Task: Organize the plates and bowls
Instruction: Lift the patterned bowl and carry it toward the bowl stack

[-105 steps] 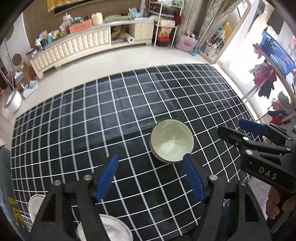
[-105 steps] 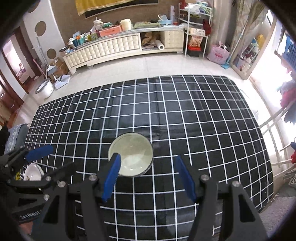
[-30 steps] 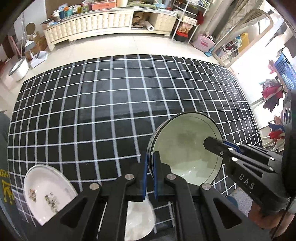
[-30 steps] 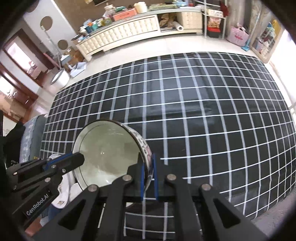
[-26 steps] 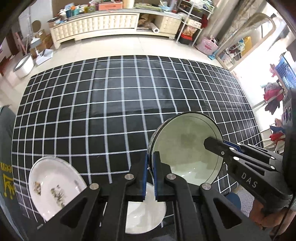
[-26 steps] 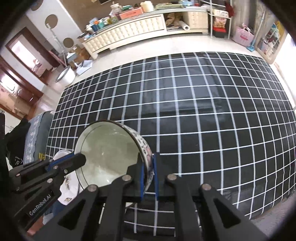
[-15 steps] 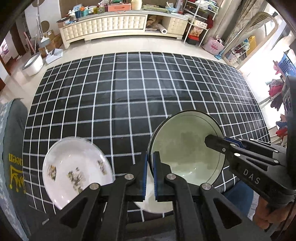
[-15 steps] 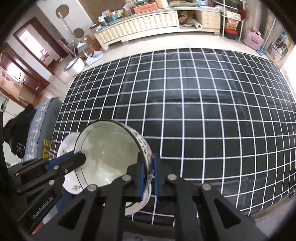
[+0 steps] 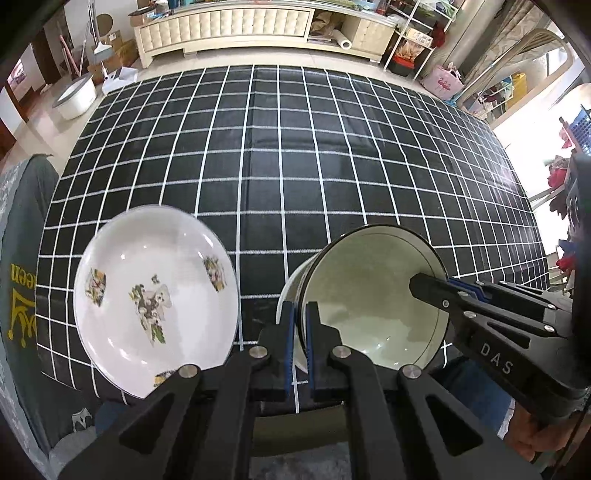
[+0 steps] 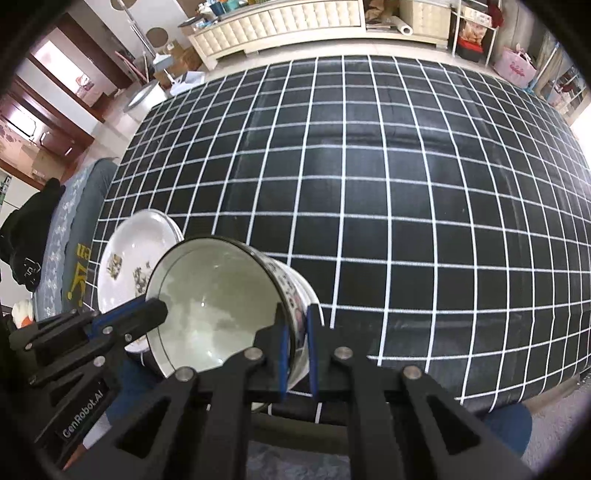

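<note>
A pale green bowl (image 9: 373, 295) with a dark rim and flowered outer wall hangs tilted over the near edge of the black grid tablecloth (image 9: 295, 147). My left gripper (image 9: 300, 321) is shut on its left rim, and my right gripper (image 9: 430, 283) pinches the opposite rim. In the right wrist view the bowl (image 10: 214, 299) sits between my right gripper (image 10: 295, 328), shut on its wall, and my left gripper (image 10: 155, 309). A white flowered plate (image 9: 155, 291) lies left of the bowl near the table's front edge. This plate (image 10: 129, 254) seems to rest on another one.
The tablecloth (image 10: 369, 166) stretches bare beyond the bowl. A grey cushion with yellow lettering (image 9: 18, 295) borders the table's left side. A cream sideboard (image 9: 240, 22) and shelves stand across the floor. A hand (image 9: 535, 439) holds the right tool.
Both grippers have carried the bowl leftward and a little lower, still held by both rims. The flowered plate has come fully into view beside it.
</note>
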